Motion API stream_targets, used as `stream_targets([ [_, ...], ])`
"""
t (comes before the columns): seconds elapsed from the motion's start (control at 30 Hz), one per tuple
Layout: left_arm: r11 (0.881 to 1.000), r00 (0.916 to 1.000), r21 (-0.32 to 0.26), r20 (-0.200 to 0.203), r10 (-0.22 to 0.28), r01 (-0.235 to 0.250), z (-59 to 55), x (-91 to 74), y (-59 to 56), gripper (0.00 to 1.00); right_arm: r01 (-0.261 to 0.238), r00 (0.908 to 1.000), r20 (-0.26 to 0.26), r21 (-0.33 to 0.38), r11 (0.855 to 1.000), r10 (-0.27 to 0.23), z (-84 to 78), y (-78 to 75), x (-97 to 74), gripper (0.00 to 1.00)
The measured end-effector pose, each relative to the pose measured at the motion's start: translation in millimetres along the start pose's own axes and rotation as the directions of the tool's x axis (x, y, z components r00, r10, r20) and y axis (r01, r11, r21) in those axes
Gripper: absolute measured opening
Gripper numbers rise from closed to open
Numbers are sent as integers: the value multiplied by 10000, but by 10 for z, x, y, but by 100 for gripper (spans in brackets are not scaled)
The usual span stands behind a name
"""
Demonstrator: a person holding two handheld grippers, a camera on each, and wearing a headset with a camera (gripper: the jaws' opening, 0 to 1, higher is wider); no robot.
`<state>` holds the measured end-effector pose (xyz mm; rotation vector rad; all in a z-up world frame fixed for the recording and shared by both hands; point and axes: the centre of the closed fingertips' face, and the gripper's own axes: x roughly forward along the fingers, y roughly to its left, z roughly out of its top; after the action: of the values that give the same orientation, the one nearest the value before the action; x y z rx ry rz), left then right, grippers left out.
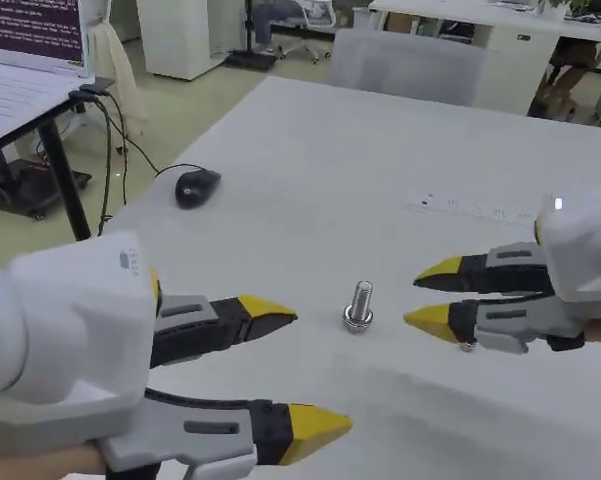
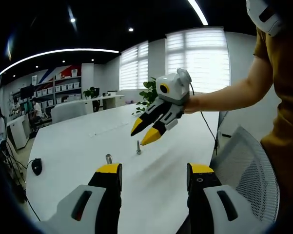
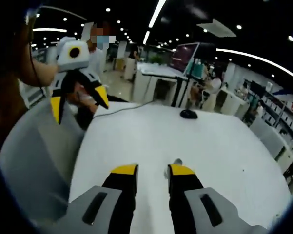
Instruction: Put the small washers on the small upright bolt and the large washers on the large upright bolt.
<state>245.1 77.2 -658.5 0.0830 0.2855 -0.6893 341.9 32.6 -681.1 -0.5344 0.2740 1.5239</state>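
Bolt [image 1: 358,305] is seen upright on the white desk [image 1: 310,150], a little below the centre of the head view, with a wider ring at its foot; whether that ring is a washer cannot be told. The left tool [image 1: 323,370] is held at the lower left of that view with its yellow-tipped jaws spread wide and nothing between them, the tips pointed toward the bolt but apart from it. The right tool [image 1: 410,299] is held at the right edge, its jaws parted more narrowly and also empty, the tips near the bolt without touching it. In the left gripper view a second bolt [image 2: 138,147] is seen farther off, near the centre, just under the tips of the right tool, while the first bolt is partly hidden behind the view's own left jaw. In the right gripper view a bolt is glimpsed just past the tip of the right-hand jaw. A black mouse [image 1: 196,186] lies at the left of the head view, well apart from the bolt, and a white power strip [image 1: 470,208] lies at the upper right.
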Motion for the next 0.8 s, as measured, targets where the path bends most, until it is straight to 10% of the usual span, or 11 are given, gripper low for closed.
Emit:
stream_targets([
  [0.33, 9991, 9987, -98, 314, -404, 408, 119, 76, -107, 54, 328, 9875, 1489, 1281, 9912, -519, -210, 491, -579, 31],
  [0.8, 9989, 9996, -387, 152, -258, 264, 52, -90, -183, 57, 1746, 9467, 2014, 3356, 9257, -2516, -536, 665, -1155, 50],
])
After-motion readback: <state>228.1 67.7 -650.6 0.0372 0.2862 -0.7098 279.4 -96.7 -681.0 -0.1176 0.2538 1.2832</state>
